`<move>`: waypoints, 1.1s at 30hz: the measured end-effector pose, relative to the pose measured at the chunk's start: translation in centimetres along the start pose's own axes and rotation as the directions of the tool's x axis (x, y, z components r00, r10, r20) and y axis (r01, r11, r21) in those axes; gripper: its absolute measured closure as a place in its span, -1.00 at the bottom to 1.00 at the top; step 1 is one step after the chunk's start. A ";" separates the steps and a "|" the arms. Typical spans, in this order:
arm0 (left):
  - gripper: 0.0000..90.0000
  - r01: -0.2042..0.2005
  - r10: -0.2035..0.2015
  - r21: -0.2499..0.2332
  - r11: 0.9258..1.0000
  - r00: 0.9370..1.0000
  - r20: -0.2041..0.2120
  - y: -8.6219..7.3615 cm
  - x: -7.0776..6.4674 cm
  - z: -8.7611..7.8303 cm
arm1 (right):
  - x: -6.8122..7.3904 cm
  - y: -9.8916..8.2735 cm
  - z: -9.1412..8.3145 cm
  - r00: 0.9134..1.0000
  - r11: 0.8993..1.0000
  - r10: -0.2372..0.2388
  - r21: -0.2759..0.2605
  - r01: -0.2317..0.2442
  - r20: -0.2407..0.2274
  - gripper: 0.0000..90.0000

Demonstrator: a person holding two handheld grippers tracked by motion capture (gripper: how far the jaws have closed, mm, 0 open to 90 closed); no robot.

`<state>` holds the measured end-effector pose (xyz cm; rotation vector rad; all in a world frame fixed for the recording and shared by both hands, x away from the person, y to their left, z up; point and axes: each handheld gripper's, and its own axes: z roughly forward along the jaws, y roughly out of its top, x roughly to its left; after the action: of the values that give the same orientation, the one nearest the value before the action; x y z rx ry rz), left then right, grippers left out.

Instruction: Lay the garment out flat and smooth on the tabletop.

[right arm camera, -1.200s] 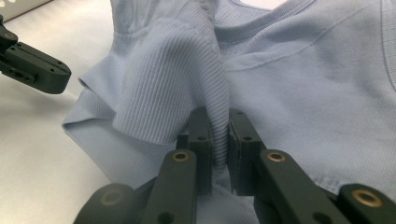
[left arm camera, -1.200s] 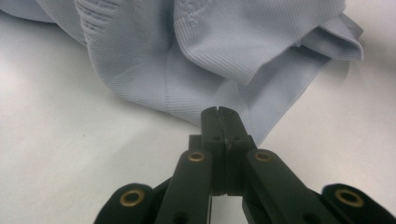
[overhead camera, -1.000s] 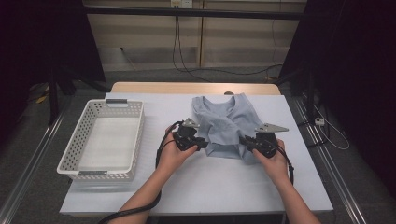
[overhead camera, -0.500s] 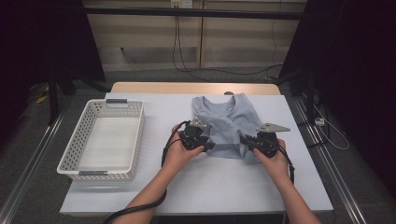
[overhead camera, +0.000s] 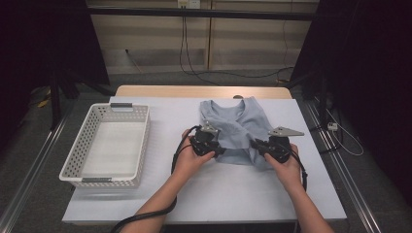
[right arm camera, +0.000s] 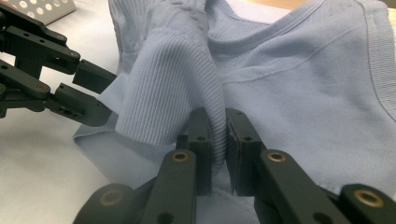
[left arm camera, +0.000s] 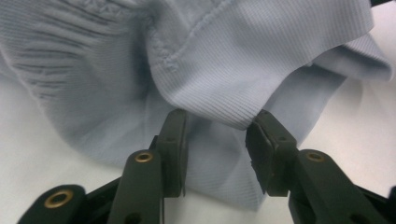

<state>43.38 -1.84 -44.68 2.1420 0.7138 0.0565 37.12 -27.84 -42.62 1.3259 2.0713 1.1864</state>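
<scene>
1. While the right gripper pinched a raised fold of the pale blue top, the left gripper stood parted at its hem, its jaws just closing.
2. Beyond them, the top lay mid-table.
3. At nine o'clock sat the white basket.

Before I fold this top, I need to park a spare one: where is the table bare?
The widest bare table runs along the near edge, between the forearms. A narrower strip lies between the basket and the blue top. The basket's floor is bare too. It is crowded where both tongs work the top's near hem.
</scene>
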 end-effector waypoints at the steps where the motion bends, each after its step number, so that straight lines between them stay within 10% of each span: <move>1: 0.40 -0.003 0.003 0.000 1.000 1.000 0.001 0.1 0.0 0.0 | 0.0 0.0 0.0 1.000 1.000 0.001 -0.001 -0.001 -0.001 0.82; 21: 0.21 0.002 -0.002 -0.023 1.000 1.000 -0.008 0.5 0.1 -0.1 | 0.3 -0.2 0.1 1.000 1.000 -0.008 0.006 0.008 -0.007 0.82; 33: 0.74 0.026 -0.027 -0.040 0.999 1.000 -0.007 0.8 0.0 -0.1 | 0.4 -0.1 0.0 1.000 1.000 -0.011 0.009 0.011 -0.014 0.81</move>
<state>43.74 -2.19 -44.03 2.0950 0.7397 0.0643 36.88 -27.49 -42.73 1.3120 2.0938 1.1865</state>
